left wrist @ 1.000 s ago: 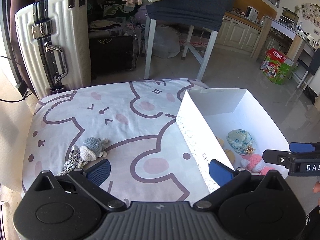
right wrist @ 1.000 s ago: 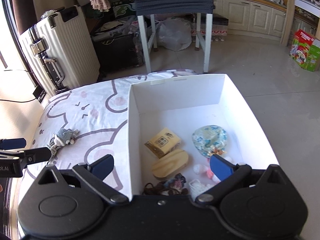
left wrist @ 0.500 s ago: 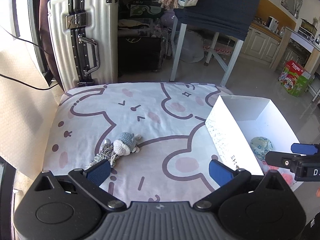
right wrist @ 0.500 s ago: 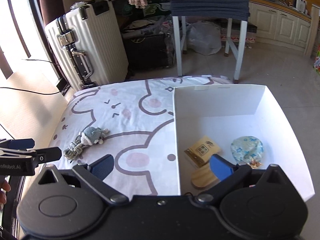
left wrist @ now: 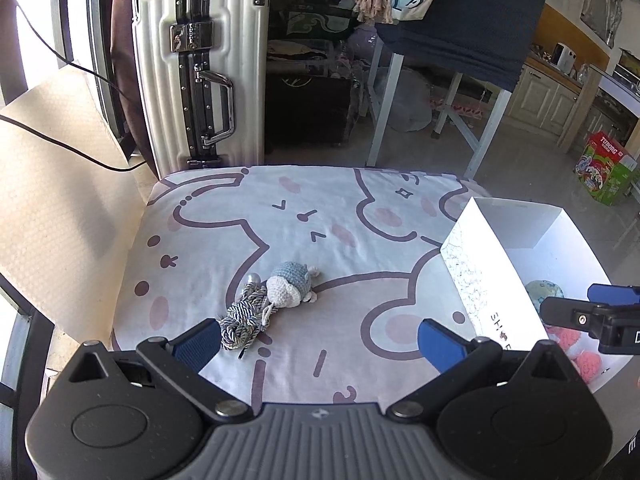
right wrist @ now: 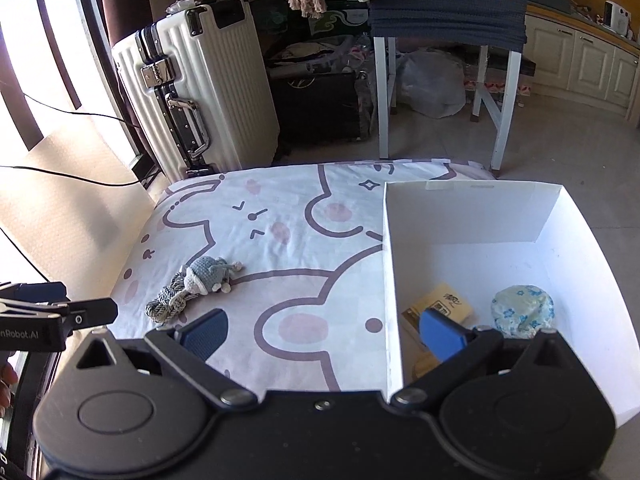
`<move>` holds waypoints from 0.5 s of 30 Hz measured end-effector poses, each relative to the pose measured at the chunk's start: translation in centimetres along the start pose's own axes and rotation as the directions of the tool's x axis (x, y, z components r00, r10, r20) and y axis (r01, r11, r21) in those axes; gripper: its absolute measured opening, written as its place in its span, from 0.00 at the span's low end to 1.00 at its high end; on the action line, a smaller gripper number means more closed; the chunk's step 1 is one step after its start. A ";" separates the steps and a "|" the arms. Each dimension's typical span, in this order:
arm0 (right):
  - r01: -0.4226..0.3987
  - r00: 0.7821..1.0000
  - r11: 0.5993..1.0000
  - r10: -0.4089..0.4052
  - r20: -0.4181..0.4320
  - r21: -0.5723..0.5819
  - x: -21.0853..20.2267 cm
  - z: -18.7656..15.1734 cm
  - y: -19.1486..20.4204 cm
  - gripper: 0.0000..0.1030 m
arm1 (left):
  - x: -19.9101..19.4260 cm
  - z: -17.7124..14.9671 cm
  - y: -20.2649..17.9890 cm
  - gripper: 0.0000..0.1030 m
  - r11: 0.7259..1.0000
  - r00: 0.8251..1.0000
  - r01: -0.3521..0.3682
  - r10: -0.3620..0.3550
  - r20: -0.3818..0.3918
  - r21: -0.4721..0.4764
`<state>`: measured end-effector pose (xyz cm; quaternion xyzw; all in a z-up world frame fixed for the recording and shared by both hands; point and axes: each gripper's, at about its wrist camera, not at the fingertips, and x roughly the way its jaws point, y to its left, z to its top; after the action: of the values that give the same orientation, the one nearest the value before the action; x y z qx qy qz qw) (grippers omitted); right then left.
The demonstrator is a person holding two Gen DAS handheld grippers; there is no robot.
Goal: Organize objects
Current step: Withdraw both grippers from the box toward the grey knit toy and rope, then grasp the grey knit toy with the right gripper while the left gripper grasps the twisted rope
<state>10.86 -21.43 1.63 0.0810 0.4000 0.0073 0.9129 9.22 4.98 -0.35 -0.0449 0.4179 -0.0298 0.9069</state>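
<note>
Both my left fingers (left wrist: 318, 342) and right fingers (right wrist: 324, 330) wide open, empty; doll (left wrist: 290, 286) on sheet (left wrist: 360, 216), well left of box (left wrist: 488, 292); risk: pinching only its loose cord (left wrist: 244, 318) leaves doll dangling.

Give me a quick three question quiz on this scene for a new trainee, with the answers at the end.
1. True or false: the crocheted toy already lies inside the white box.
2. Which is nearer the toy: A, the left gripper, or B, the right gripper?
3. Fill in: the toy's cord tassel rests on the printed ____.

Key: 1. False, it lies on the cloth outside the box. 2. A. 3. Cloth.
</note>
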 end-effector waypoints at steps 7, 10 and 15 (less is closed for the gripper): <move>-0.038 0.998 0.999 0.038 0.041 0.002 1.3 0.9 0.9 1.00 | -0.2 0.9 1.9 0.94 1.000 0.999 -0.020 0.020 0.038 -0.015; -0.051 0.998 0.999 0.051 0.020 -0.006 2.4 1.5 1.5 1.00 | 0.3 1.4 3.3 0.89 0.999 0.999 -0.015 0.017 0.042 -0.043; -0.040 0.999 0.999 0.040 0.001 -0.015 5.1 2.9 2.8 1.00 | 1.8 1.7 5.7 0.80 0.997 0.999 -0.036 0.039 0.032 -0.068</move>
<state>16.64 -18.69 0.26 0.0822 0.3978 0.0288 0.9133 11.79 10.60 -1.20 -0.0680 0.4044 0.0020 0.9120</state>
